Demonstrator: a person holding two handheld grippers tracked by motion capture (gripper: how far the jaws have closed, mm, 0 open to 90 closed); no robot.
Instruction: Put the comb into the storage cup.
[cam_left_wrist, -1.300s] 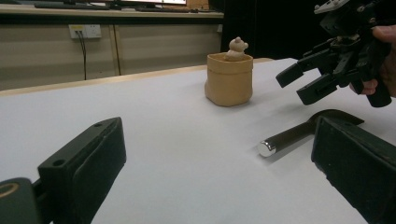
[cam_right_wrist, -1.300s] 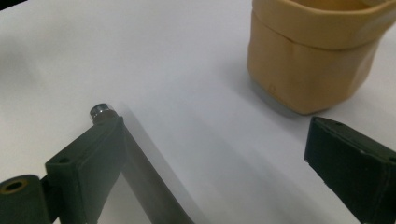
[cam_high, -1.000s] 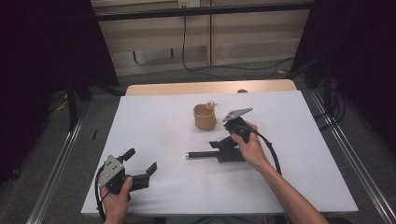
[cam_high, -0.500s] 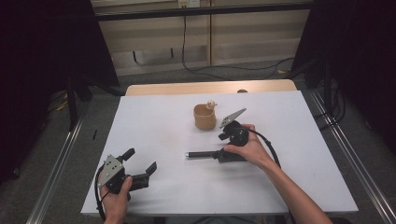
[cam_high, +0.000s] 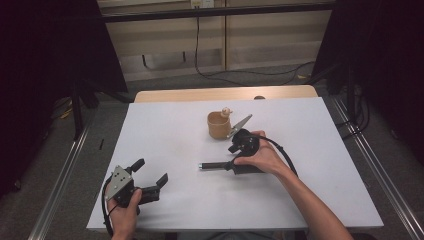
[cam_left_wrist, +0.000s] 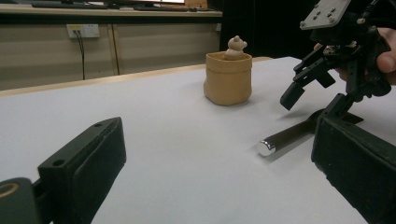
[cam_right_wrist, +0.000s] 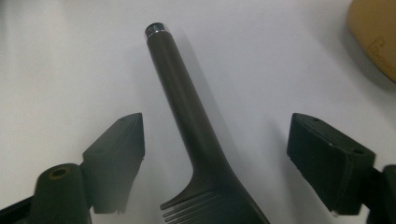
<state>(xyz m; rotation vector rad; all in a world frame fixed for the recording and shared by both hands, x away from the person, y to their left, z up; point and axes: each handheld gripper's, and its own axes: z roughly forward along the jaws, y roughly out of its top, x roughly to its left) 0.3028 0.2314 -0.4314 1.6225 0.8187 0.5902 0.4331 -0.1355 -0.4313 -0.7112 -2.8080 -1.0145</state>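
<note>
A black slotted turner (cam_high: 216, 165) lies flat on the white table (cam_high: 320, 150), its metal-capped handle pointing left. My right gripper (cam_high: 233, 158) hangs over the handle where it widens into the blade. In the right gripper view the handle (cam_right_wrist: 187, 102) runs up between the two jaws of the right gripper (cam_right_wrist: 217, 154), with a gap on each side. The jaws have just been closing and do not touch the handle. My left gripper (cam_high: 150, 171) rests open near the front left edge with nothing in it. In the left gripper view, beyond the left gripper (cam_left_wrist: 219, 177), lie the turner handle (cam_left_wrist: 287, 136) and the right gripper (cam_left_wrist: 313, 102).
A tan pouch-shaped cup (cam_high: 219, 125) with a small bear figure (cam_high: 226, 112) in it stands just behind the right hand; the cup (cam_left_wrist: 227, 78) is upright, and its side (cam_right_wrist: 376, 32) shows near the right jaw. Metal rails run along both table sides.
The right hand has shifted slightly left and down over the turner, and its jaws stand narrower around the handle. The left gripper has kept still.
</note>
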